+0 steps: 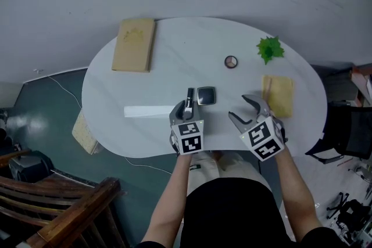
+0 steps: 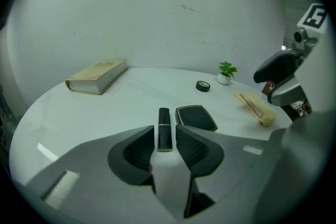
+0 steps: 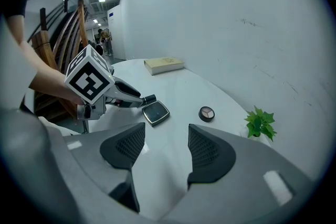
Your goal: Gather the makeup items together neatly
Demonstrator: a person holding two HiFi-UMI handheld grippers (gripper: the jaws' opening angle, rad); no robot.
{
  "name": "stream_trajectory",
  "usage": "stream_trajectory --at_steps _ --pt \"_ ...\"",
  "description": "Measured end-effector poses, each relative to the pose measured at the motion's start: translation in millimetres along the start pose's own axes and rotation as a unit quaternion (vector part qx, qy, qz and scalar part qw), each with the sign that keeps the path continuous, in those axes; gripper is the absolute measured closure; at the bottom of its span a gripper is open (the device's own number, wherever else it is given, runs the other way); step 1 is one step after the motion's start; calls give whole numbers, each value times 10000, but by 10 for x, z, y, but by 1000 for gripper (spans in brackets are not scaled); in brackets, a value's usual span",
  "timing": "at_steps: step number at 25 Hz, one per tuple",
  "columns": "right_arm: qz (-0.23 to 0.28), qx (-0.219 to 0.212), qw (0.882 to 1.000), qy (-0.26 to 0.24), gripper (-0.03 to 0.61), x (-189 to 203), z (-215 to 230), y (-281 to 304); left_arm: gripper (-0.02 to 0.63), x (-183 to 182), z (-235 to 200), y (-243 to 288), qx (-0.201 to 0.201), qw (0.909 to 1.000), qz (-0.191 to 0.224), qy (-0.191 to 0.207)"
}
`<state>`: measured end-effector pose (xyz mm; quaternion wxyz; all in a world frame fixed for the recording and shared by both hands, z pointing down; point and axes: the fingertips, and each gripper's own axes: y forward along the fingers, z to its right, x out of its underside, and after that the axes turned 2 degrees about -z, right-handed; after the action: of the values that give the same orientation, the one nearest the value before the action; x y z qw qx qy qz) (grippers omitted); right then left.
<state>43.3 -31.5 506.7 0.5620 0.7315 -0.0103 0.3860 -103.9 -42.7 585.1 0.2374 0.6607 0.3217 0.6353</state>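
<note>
Your left gripper (image 2: 166,140) sits slack around the lipstick (image 2: 164,123), lower centre, just beside the compact (image 2: 196,117) on the table (image 2: 105,113). Back straight out without nudging it. Your right gripper (image 3: 167,144) gapes empty.

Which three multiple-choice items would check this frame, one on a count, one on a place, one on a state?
1. How many books lie on the table?
A) none B) one C) three
2. Where is the lipstick?
A) on the book B) beside the plant C) next to the compact, between the left gripper's jaws
3. How do the right gripper's jaws stand?
A) shut on the compact B) apart, nothing between them C) shut on the lipstick

Answers:
1 B: a single tan book lies near the table's edge.
2 C: the left gripper view shows it there.
3 B: only bare table shows between its pads.
</note>
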Motion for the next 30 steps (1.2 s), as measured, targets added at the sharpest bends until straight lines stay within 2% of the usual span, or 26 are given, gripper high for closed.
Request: stream_trajectory --at_steps 5,9,17,23,30 --pt "36 36 10000 30 310 -17 24 17 488 -65 66 -57 261 9994 194 76" --pt "45 118 9998 128 310 -63 82 29 489 -117 81 -134 289 9990 289 153" --pt "297 339 9915 1221 310 -130 270 78 489 -216 77 -361 361 9983 340 301" --pt "506 551 9837 1638 310 -192 465 143 491 -332 102 -514 525 9969 427 389" --pt "552 767 9780 1862 308 -261 650 304 491 -536 151 -685 716 9951 572 377"
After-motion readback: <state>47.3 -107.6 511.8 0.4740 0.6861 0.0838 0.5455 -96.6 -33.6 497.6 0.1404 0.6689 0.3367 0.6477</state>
